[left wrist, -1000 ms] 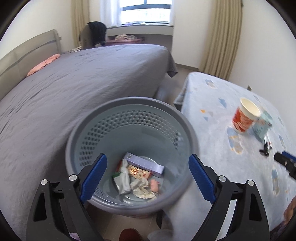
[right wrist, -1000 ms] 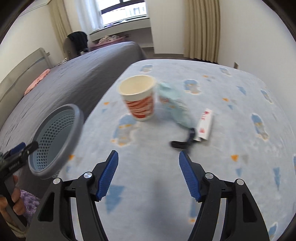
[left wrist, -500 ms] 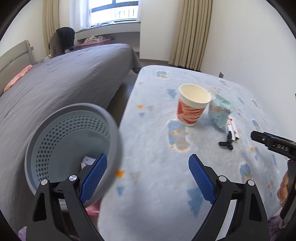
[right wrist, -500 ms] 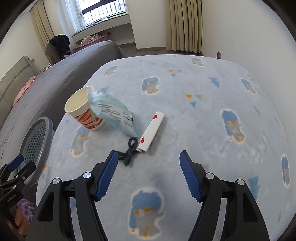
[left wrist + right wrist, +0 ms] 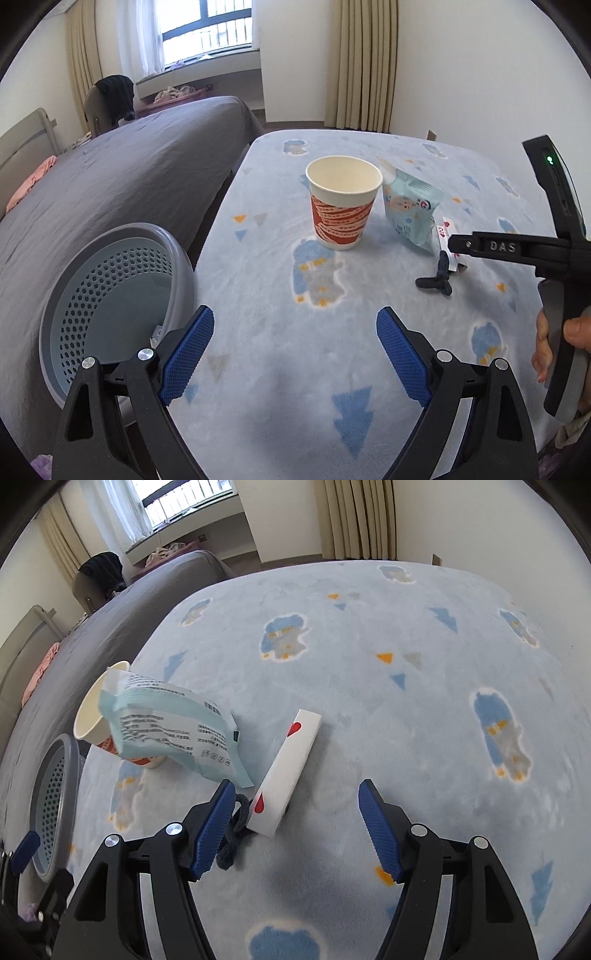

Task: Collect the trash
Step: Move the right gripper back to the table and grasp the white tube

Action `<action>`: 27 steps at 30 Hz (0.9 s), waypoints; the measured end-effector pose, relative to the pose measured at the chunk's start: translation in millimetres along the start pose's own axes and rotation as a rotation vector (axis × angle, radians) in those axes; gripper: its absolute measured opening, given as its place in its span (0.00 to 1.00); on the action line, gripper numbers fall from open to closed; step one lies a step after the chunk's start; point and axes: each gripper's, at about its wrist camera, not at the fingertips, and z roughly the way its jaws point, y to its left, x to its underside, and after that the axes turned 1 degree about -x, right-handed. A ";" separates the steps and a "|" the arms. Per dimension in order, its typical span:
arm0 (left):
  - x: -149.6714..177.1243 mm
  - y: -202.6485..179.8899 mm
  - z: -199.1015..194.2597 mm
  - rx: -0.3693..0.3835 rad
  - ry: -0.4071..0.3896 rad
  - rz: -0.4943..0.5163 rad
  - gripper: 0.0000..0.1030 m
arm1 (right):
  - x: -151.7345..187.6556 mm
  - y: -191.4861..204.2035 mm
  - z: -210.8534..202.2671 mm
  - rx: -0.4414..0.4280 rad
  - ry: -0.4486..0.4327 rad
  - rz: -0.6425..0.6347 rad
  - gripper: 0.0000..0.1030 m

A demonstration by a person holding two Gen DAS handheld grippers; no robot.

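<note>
Evidently a pickup is being prepared: the right gripper is held low over the blue patterned blanket with its fingers spread apart and nothing between them, and the near end of the white box with red hearts lies just ahead of the gap, towards the left finger. A dark knotted cord is seen touching that end of the box, partly hidden behind the left finger. A clean grasp would probably call for the gripper to be shifted slightly left and lowered so that the box alone is straddled, the cord being left out or taken separately.

The left gripper is also held empty, its fingers wide apart, above a bare part of the blanket. The remaining trash is found further along: a paper cup standing upright, and a pale blue wrapper leaning against it.

The grey perforated basket is placed beside the blanket's edge, next to the grey bed. Little of its inside is shown; a small white scrap may be lying near the bottom, though this cannot be confirmed. The cup appears empty.
</note>
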 end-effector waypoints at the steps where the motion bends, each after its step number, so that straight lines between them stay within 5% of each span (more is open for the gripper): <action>1: 0.9 -0.4 0.6 0.000 0.001 0.002 0.86 | -0.9 1.1 2.4 0.008 -0.003 -0.003 0.65; 5: 4.8 0.0 6.7 0.008 0.017 -0.001 0.86 | -3.2 7.9 8.4 0.037 -0.010 -0.022 0.63; 12: 11.4 0.8 12.6 0.006 0.029 0.005 0.86 | -2.4 7.4 15.1 0.009 0.032 -0.026 0.21; 14: 13.2 1.7 12.8 0.011 0.030 0.001 0.86 | -0.1 6.5 12.2 -0.003 0.031 -0.023 0.16; 27: 22.5 -18.3 3.4 0.037 0.021 0.052 0.86 | 23.0 -28.7 -32.5 -0.061 -0.021 0.049 0.16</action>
